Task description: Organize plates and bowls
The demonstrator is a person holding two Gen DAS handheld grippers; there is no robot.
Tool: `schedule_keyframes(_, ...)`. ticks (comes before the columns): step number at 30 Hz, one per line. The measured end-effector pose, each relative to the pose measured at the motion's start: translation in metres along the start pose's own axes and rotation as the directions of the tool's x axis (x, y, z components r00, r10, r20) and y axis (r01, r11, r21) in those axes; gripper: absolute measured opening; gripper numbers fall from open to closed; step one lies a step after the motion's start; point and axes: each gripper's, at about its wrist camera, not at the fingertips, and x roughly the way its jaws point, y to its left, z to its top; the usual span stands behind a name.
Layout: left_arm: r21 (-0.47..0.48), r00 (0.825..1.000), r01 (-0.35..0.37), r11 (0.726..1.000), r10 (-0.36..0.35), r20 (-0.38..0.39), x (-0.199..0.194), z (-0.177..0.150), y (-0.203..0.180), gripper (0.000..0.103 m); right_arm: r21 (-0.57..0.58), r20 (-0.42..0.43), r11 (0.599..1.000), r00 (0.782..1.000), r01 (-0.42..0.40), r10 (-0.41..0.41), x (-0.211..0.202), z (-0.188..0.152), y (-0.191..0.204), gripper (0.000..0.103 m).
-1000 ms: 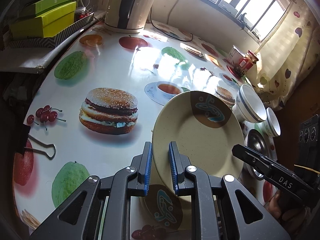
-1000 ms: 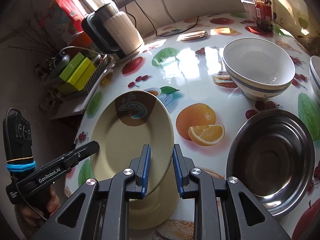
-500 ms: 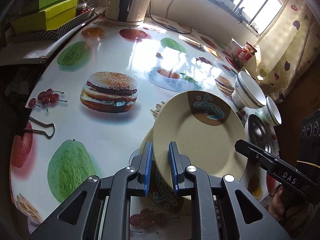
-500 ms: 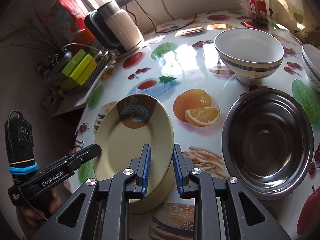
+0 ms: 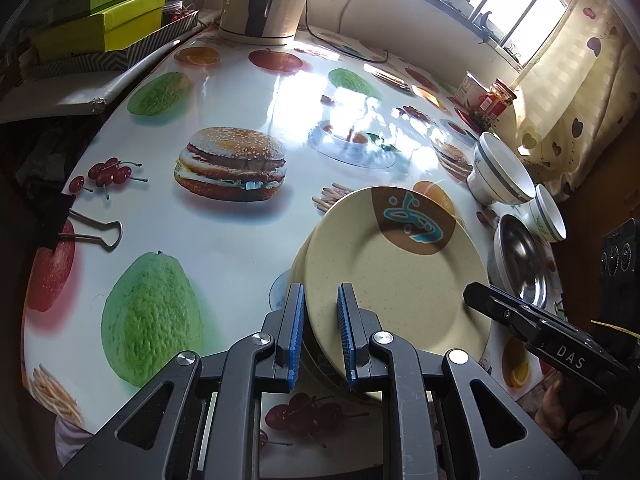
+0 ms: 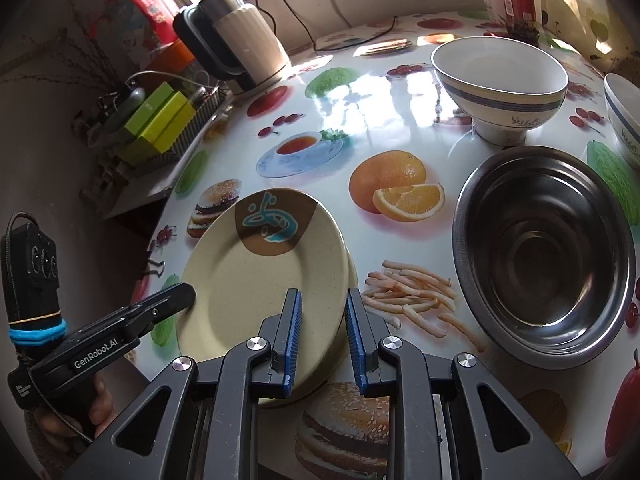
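Gripping opposite rims between their jaws, both grippers hold the plate [image 5: 400,280] tilted.

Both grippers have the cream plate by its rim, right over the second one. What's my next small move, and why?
Probably lower it the last bit, level, then let go. The left gripper and right gripper each clamp an edge of the upper plate, which sits tilted over the lower plate, their outlines almost lined up, with a gap at the near edge.

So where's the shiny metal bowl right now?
In the right wrist view, the round stainless-steel bowl sits on the table's right side, in front of the white blue-banded bowl.
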Motion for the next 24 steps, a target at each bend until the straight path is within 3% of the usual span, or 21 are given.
schedule_keyframes(24, 0.007, 1.0, -0.009, 1.0, 0.009, 0.007, -0.0008, -0.0041, -0.0013, 0.018, -0.04, 0.002, 0.998, 0.999, 0.045, -0.045, 0.0036, -0.0071, 0.0037, 0.023)
